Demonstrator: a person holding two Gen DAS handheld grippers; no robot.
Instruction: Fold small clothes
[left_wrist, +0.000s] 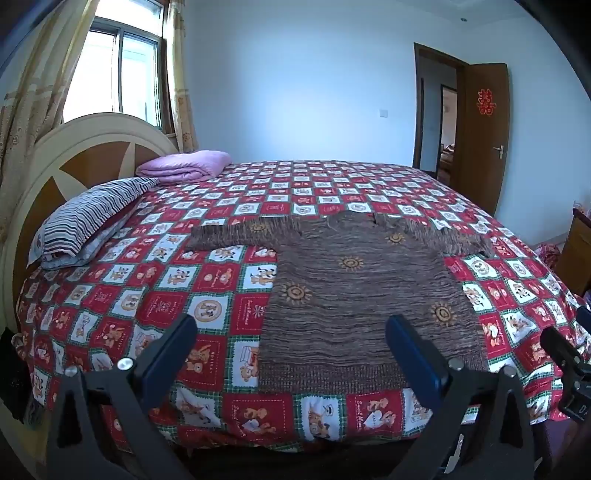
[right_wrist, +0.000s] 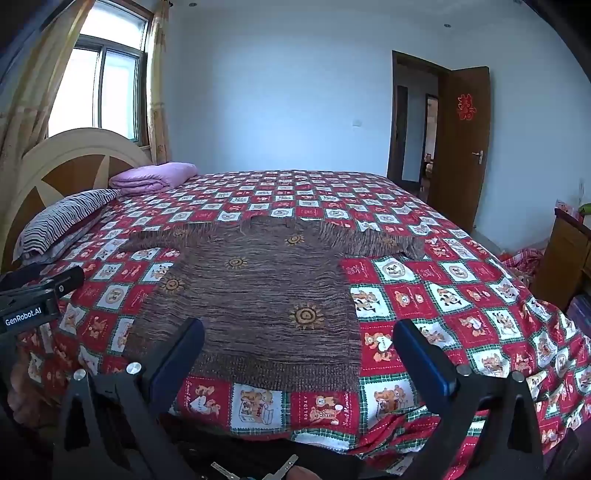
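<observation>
Brown knit sweater (left_wrist: 354, 295) with little orange sun patterns is lying flat on the bed (left_wrist: 207, 280), totally unfolded. Both sleeves are stretched straight out sideways, neckline toward the far side of the bed, ribbed hem right by the near edge.

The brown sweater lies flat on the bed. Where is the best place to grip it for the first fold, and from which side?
Probably the sleeve ends. The brown sweater lies flat, hem nearest, both sleeves spread sideways. The left gripper, open, could take the left cuff from its outer side; the right gripper, also open, the right cuff.
</observation>
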